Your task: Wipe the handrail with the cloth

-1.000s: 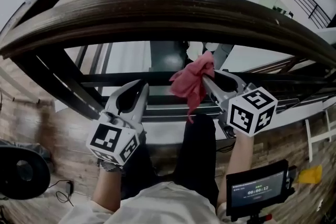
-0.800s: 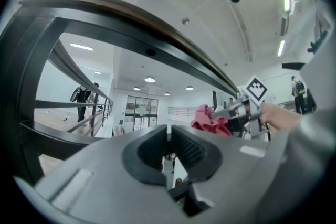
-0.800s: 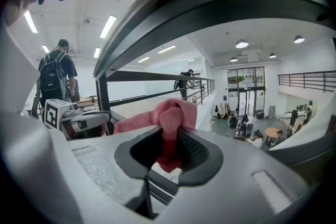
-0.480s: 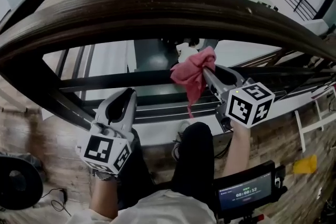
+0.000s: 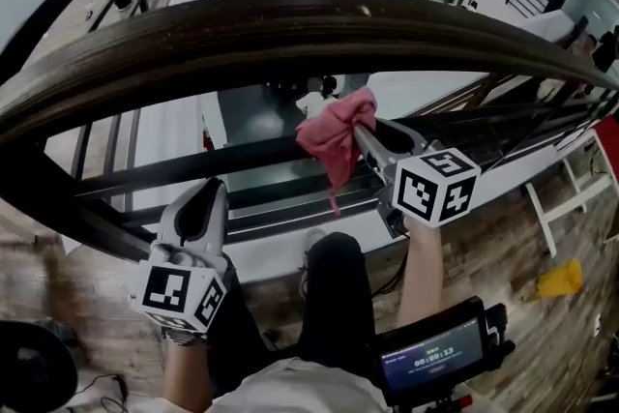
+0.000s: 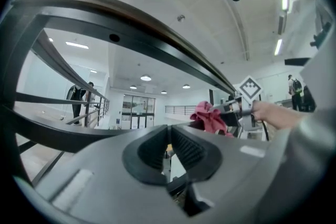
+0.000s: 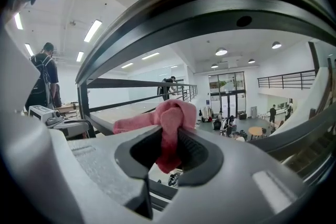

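Observation:
The dark wooden handrail [image 5: 290,29] arcs across the top of the head view, on black metal bars. Just below it my right gripper [image 5: 360,131] is shut on a pink cloth [image 5: 331,138], which bunches at the jaw tips and hangs down. The same cloth [image 7: 169,128] fills the jaws in the right gripper view, with the handrail [image 7: 210,8] close above. My left gripper [image 5: 205,203] is lower and to the left, shut and holding nothing. In the left gripper view its jaws [image 6: 168,147] meet, with the handrail [image 6: 131,23] overhead and the cloth [image 6: 209,116] to the right.
Black horizontal bars [image 5: 174,171] run below the rail, with an open atrium beyond. A wooden floor [image 5: 542,237] lies underfoot. A small screen [image 5: 430,363] sits at lower right, a yellow object [image 5: 559,280] on the floor, and a dark round object [image 5: 29,380] at lower left.
The right gripper and cloth have shifted slightly left and up, closer under the rail. The left gripper has dropped lower and to the left. The view has swung.

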Motion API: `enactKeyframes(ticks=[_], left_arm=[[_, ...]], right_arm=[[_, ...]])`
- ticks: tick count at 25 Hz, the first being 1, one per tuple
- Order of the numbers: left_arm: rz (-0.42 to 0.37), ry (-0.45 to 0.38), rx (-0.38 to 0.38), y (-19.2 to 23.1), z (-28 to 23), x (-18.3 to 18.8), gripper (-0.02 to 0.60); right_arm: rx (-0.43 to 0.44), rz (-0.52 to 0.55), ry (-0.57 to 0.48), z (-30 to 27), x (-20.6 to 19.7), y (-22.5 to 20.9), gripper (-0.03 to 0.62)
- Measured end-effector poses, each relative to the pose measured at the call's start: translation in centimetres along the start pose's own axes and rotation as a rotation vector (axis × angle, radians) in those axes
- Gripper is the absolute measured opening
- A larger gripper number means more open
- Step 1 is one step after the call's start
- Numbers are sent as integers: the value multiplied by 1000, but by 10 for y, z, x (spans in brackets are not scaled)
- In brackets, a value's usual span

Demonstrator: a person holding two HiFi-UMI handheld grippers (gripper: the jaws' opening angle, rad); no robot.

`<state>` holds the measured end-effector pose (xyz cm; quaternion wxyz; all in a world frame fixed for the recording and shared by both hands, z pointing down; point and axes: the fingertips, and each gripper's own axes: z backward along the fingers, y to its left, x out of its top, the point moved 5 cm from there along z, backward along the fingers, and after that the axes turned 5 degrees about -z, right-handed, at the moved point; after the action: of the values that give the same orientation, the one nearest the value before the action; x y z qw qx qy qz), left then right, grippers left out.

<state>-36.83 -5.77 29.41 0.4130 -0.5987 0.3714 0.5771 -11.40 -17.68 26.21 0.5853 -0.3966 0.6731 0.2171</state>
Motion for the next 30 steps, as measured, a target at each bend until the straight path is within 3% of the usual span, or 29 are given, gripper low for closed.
enactKeyframes(ticks=[19, 30], left_arm=[[-20, 30, -85, -33, -32, -6, 11], [-5, 34, -141, -55, -49, -8, 11]], right_arm=[[-196, -12, -48, 24, 10, -92, 83], [-275, -1, -41, 45, 5, -119, 83]])
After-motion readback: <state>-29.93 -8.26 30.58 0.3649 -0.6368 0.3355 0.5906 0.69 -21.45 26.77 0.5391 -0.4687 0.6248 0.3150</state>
